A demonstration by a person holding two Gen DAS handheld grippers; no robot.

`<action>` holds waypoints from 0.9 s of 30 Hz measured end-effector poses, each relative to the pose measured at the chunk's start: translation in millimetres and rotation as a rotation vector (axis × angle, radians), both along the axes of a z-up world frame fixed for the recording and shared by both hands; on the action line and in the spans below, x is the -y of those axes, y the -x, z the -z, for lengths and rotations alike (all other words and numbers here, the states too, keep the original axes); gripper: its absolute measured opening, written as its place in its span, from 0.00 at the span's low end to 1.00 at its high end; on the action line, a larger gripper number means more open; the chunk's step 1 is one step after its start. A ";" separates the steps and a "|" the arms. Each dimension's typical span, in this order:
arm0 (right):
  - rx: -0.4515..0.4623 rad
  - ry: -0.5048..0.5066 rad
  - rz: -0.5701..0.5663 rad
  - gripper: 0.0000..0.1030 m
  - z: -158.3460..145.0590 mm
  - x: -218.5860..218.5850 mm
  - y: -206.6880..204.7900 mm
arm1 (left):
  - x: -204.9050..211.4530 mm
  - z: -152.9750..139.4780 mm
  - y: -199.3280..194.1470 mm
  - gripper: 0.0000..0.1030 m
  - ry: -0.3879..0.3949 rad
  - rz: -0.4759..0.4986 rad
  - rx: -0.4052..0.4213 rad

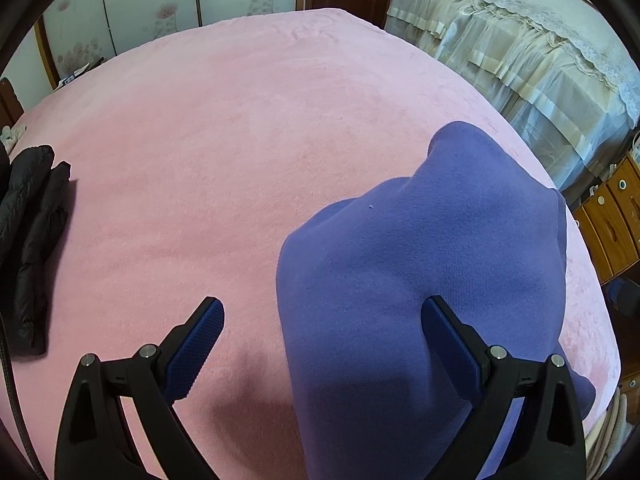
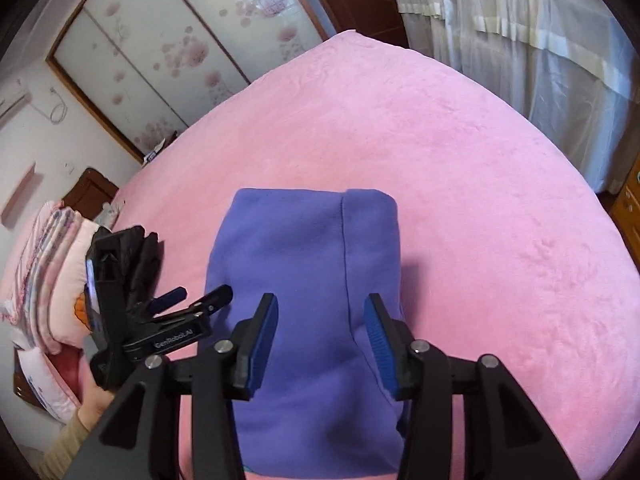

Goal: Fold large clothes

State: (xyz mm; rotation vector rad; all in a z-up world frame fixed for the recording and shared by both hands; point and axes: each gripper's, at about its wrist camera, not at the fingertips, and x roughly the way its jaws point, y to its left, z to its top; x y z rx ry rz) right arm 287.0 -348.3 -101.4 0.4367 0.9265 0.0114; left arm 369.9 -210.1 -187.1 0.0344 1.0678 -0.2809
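Both hand-held grippers are hovering unclenched: right gripper [image 2: 320, 340] over the folded purple garment [image 2: 304, 280] lying at centre frame on the pink bed [image 2: 480, 200], left gripper [image 1: 324, 320] straddling its edge, apparently letting the fold settle.

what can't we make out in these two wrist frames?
- Purple garment: near end cut off by the bottom edge and behind the right gripper; its type is unclear.
- Black jacket: cut off at the left edge in the left wrist view; partly behind the left gripper in the right.
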 end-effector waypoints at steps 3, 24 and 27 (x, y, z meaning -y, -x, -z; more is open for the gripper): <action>-0.010 0.000 -0.001 0.44 11.8 1.2 -24.8 | -0.8 -2.1 -0.9 0.96 -0.001 0.003 -0.010; 0.057 0.085 0.000 0.24 26.4 -12.3 -71.3 | 28.9 -30.1 -12.7 0.57 0.129 0.105 0.086; 0.017 0.104 -0.022 0.23 39.6 -17.9 -81.4 | 36.4 -18.9 -16.6 0.57 0.070 0.117 0.077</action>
